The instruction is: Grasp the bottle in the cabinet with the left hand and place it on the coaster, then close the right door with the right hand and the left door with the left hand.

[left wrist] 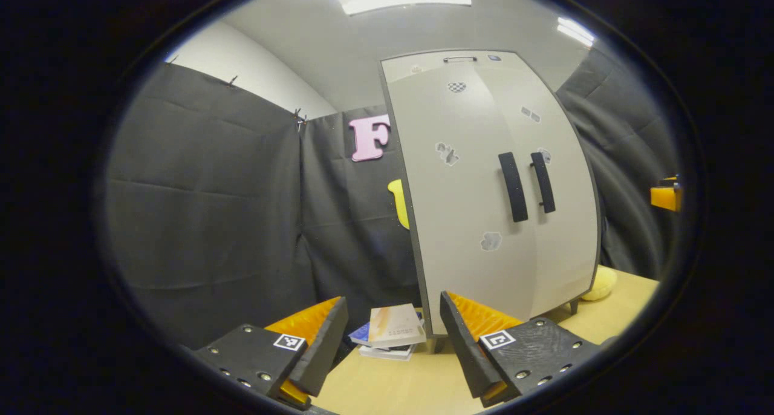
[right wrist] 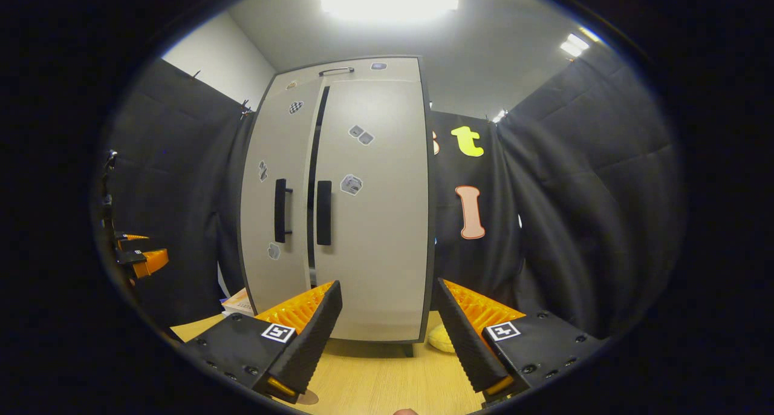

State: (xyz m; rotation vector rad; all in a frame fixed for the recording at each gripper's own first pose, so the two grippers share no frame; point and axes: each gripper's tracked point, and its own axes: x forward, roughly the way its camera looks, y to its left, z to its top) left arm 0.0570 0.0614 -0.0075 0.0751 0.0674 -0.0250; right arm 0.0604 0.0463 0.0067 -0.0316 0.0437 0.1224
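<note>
Left gripper point(left wrist: 393, 342) spread, empty, bottom center; right gripper point(right wrist: 390, 336) likewise. Books point(left wrist: 390, 333) just beyond. Cabinet point(left wrist: 484, 191) center, both doors look shut, so bottle hidden inside. Likely next: hook left handle point(left wrist: 513, 186), pull straight out, avoid books.

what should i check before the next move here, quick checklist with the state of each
1. Left gripper open and empty: ok.
2. Right gripper open and empty: ok.
3. Cabinet doors: both look shut, or nearly; left door and right door meet at a dark seam. A fully shut latch: cannot tell.
4. Handles within clear approach, nothing in front: ok.
5. Bottle on the coaster: cannot tell.
6. Table near the cabinet: books and a yellow item sit beside it, clear of the doors: ok.
</note>
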